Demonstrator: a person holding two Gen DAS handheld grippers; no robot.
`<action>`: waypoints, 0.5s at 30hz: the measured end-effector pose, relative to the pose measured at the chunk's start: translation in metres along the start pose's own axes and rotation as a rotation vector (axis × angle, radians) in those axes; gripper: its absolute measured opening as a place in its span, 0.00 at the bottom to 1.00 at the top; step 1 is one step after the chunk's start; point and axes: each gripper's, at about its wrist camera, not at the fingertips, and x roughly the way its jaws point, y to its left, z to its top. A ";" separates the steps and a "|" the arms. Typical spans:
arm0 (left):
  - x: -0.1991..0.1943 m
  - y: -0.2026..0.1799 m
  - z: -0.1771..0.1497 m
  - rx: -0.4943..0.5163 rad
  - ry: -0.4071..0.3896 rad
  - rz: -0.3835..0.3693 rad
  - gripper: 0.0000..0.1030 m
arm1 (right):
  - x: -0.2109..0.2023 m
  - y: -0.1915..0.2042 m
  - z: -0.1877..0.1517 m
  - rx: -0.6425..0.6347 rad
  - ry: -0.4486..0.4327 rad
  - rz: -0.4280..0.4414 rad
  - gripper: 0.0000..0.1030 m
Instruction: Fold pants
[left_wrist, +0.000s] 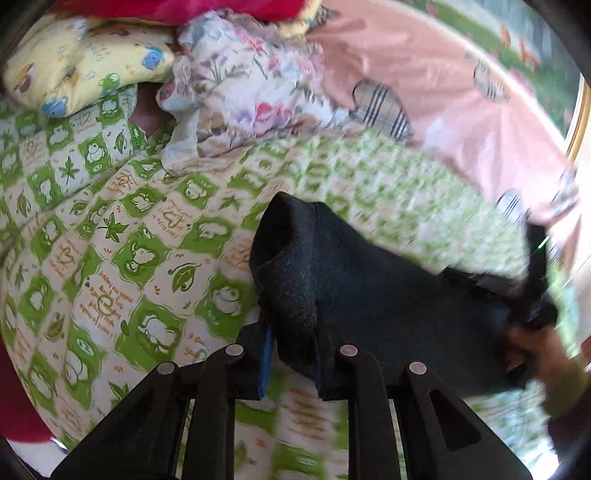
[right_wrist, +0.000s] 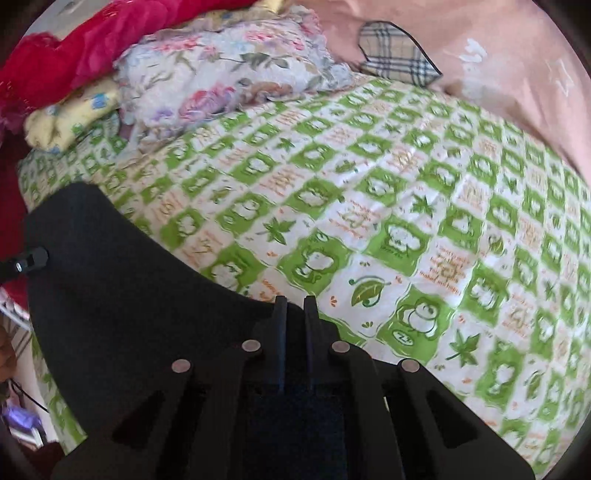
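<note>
Left wrist view shows your left gripper (left_wrist: 293, 354) pinched onto a bunched edge of the dark pants (left_wrist: 354, 280), fabric filling the gap between the two fingers and rising above them. The cloth runs off to the right, where your right gripper (left_wrist: 532, 295) appears, blurred, with its hand just under it.

In the right wrist view your right gripper (right_wrist: 295, 314) has its fingers nearly together, with dark cloth between and beneath them, so it looks clamped on the pants (right_wrist: 110, 295) as well; the garment spreads away to the left.

The pants seem held up off the bed between both grippers, not laid flat. I can't make out any tidy fold or a finished stack, so you look to be early or mid-fold: an edge is gathered, but laying down, aligning the legs and making the last folds appear to remain. How many layers you are holding is not clear.

Beneath you is a bed with a green-and-white frog-print sheet (right_wrist: 406, 221), soft and slightly rumpled. At its far side lie a floral pillow (right_wrist: 229, 74), a small yellow pillow (left_wrist: 81, 62), something red (right_wrist: 74, 48) and a pink cover (right_wrist: 498, 55).
</note>
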 end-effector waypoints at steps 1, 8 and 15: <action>0.003 0.000 -0.003 0.017 0.009 0.021 0.22 | -0.004 -0.006 0.000 0.036 -0.014 0.000 0.14; -0.033 0.003 -0.001 0.047 -0.067 0.099 0.46 | -0.066 -0.032 -0.013 0.174 -0.123 -0.037 0.38; -0.062 -0.014 0.019 0.057 -0.110 0.038 0.50 | -0.149 -0.059 -0.065 0.324 -0.216 -0.074 0.42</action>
